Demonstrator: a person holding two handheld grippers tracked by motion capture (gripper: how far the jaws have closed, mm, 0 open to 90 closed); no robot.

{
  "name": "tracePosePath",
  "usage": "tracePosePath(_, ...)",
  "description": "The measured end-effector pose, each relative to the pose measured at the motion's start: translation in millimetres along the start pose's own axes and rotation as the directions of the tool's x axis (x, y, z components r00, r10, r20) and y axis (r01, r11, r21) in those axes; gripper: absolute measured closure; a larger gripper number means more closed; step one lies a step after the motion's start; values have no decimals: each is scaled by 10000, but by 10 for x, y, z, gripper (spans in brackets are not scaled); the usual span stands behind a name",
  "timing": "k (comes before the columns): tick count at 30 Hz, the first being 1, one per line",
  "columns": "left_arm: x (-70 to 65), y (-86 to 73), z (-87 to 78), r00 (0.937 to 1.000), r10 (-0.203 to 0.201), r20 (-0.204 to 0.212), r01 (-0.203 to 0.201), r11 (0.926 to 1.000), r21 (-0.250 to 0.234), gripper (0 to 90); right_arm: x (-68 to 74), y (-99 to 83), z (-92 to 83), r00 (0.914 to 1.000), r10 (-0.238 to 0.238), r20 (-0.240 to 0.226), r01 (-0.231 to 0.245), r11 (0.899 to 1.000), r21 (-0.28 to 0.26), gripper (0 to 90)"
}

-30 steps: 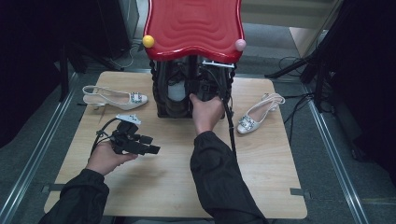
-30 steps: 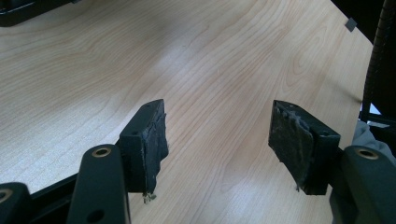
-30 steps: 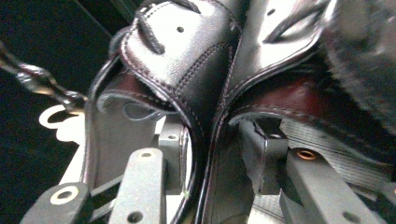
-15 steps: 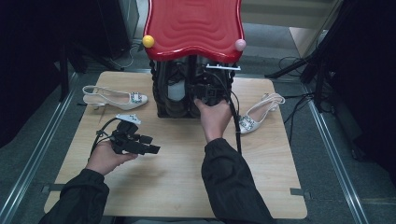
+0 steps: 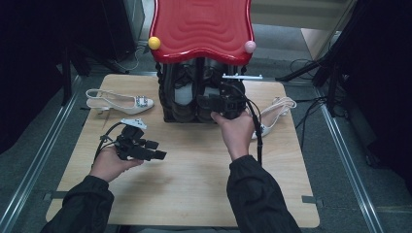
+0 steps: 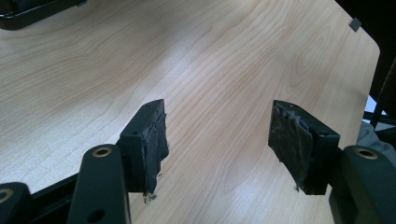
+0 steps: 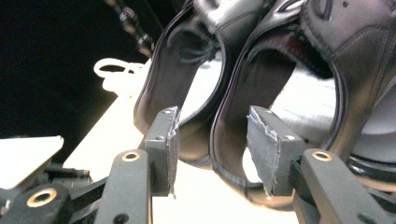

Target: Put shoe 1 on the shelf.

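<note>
Black leather shoes [image 5: 194,94] stand heel-out in the dark rack [image 5: 167,104] under the red wavy top [image 5: 201,26], at 12 o'clock on the worktop [image 5: 194,179]. In the right gripper view two of these shoes [image 7: 243,93] sit side by side, heels toward the camera. The right gripper [image 5: 214,103] is at the rack's front, its fingers [image 7: 168,144] released; they have just been opening, and nothing is pressed between them, though a shoe heel lies just beyond the gap. Judgement: a black shoe appears freshly set in the rack, so that placement counts as done.

Two white slingback shoes remain outside: one [image 5: 119,101] at 10 o'clock, the other [image 5: 272,114] at 2 o'clock, just beside the right hand [image 5: 238,133]. Judgement: if they belong in the rack, both are still to be stowed.

The left gripper [image 5: 158,155] hovers at 8 o'clock over bare wood, fingers [image 6: 147,144] spread, holding nothing.
</note>
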State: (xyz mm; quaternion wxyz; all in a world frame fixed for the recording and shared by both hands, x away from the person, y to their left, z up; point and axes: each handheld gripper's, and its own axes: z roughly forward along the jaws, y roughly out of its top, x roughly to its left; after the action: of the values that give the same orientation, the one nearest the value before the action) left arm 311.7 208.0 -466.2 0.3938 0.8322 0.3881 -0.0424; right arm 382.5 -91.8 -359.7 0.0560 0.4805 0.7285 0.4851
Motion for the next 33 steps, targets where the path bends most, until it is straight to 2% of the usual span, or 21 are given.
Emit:
tracePosePath(8, -6, 6, -1, 10000, -4, -65, 5, 10000, 5, 381, -12, -166, -231, 9986, -328, -421, 331, 9994, 64, 562)
tracePosePath(14, -13, 12, -15, 9999, -22, -99, 23, 10000, 69, 396, -13, -270, -299, 9959, -708, -558, 718, 9973, 160, 547)
tracePosePath(15, -17, 18, -21, 9999, -19, -119, 20, 10000, 20, 419, -14, -316, -313, 9929, -1009, -632, 1023, 9946, 200, 546)
tracePosePath(16, -25, 40, -40, 9999, -4, -121, 4, 10000, -14, 460, -22, -360, -320, 9915, -1079, -724, 1096, 9938, 205, 549)
tracePosePath(17, -33, 60, -61, 9999, -30, -106, 29, 10000, -67, 485, -34, -390, -321, 9908, -1075, -828, 1096, 9937, 213, 550)
tracePosePath(19, -41, 77, -78, 9999, -103, -33, 102, 9999, -136, 593, -51, -421, -322, 9902, -1024, -949, 1052, 9941, 251, 550)
tracePosePath(20, -62, 128, -133, 9998, -175, -27, 173, 9989, -434, 593, -63, -445, -322, 9902, -993, -983, 1026, 9943, 294, 550)
tracePosePath(22, -94, 237, -215, 9999, -37, 108, 46, 9969, -784, 735, -119, -546, -309, 9889, -1068, -1034, 1123, 9925, 484, 519)
tracePosePath(23, -94, 237, -215, 9999, -37, 108, 46, 9969, -784, 755, -119, -546, -309, 9889, -1068, -1034, 1123, 9925, 484, 519)
tracePosePath(25, -164, 420, -284, 9985, 552, -43, -554, 9960, -700, 797, -171, -610, -308, 9877, -1137, -1077, 1203, 9911, 573, 509)
tracePosePath(26, -188, 490, -306, 9974, 717, -86, -721, 9949, -701, 824, -192, -634, -311, 9865, -1222, -1087, 1287, 9901, 553, 509)
tracePosePath(27, -188, 490, -306, 9974, 717, -86, -721, 9949, -701, 853, -192, -634, -311, 9865, -1222, -1087, 1287, 9901, 553, 509)
tracePosePath(29, -253, 717, -370, 9936, 1129, 48, -1123, 9913, -690, 893, -230, -680, -315, 9859, -1245, -1121, 1312, 9898, 549, 508)
tracePosePath(31, -266, 774, -383, 9923, 1236, 16, -1232, 9900, -684, 900, -247, -699, -310, 9858, -1191, -1186, 1266, 9903, 577, 506)
tracePosePath(33, -302, 1002, -423, 9878, 1556, -35, -1555, 9858, -640, 900, -278, -743, -285, 9857, -1143, -1242, 1237, 9898, 711, 493)
